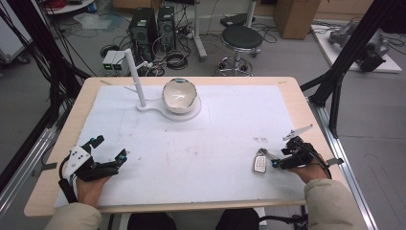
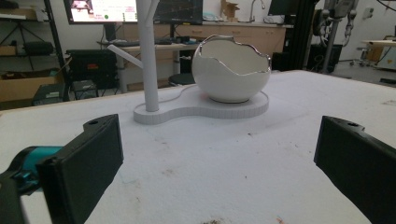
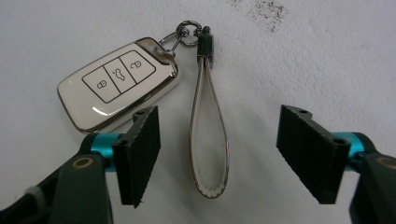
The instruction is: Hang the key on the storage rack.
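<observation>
The right tongs [image 3: 217,156] stand open at about four o'clock on the white table [image 1: 201,153], jaws either side of the strap loop [image 3: 209,135] of a cream car key fob [image 3: 119,84] lying flat. The left tongs [image 1: 111,148], at eight o'clock, gape empty. An eggshell-shaped bowl [image 1: 179,95] on a white stand [image 1: 143,106] sits at twelve.

White stand post [image 2: 145,56]: top cut off by frame edge, left gripper view; key fob [image 1: 260,163] button icons too small to read, high view; monitor [image 2: 102,9] text blurred.
</observation>
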A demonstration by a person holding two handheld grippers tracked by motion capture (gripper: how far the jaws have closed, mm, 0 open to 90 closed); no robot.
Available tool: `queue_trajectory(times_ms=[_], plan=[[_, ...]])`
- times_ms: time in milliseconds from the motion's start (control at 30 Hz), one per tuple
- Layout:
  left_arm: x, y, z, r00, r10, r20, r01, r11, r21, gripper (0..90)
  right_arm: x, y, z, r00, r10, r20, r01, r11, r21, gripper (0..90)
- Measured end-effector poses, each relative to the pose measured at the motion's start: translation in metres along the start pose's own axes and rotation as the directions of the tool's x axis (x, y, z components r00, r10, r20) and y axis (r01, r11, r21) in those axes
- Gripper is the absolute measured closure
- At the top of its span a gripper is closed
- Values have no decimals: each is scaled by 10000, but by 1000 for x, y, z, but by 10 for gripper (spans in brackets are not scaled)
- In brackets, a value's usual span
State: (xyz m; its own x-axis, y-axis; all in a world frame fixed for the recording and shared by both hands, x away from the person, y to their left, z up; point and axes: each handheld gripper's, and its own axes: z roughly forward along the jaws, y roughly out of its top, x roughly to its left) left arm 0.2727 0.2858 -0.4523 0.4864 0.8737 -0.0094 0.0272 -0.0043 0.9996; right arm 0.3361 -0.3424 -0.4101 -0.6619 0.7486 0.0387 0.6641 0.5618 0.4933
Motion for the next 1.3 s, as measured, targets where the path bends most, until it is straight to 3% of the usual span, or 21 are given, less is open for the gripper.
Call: queue_trajectory(times_ms=[400, 767, 1100, 1267, 1300], plan=[[0, 0, 0, 10000, 9, -11, -9, 10000, -58, 17, 3, 9, 6, 9990, -353, -259, 377, 9947, 959, 541], [0, 0, 0, 10000, 20, -22, -20, 10000, -26, 17, 4, 12, 8, 9982, -592, -101, 601, 9852, 1605, 864], [0, 0, 0, 10000, 35, 6, -35, 10000, -29, 17, 6, 19, 9, 9962, -876, 18, 857, 9792, 1840, 875], [0, 0, 0, 10000, -20, -76, 20, 10000, -32, 17, 8, 23, 7, 9949, -1004, -64, 1002, 9820, 1604, 875], [2, 1, 2, 9998, -210, -57, 211, 9997, 109, 17, 9, 24, 6, 9945, -1044, -101, 1047, 9833, 1490, 876]])
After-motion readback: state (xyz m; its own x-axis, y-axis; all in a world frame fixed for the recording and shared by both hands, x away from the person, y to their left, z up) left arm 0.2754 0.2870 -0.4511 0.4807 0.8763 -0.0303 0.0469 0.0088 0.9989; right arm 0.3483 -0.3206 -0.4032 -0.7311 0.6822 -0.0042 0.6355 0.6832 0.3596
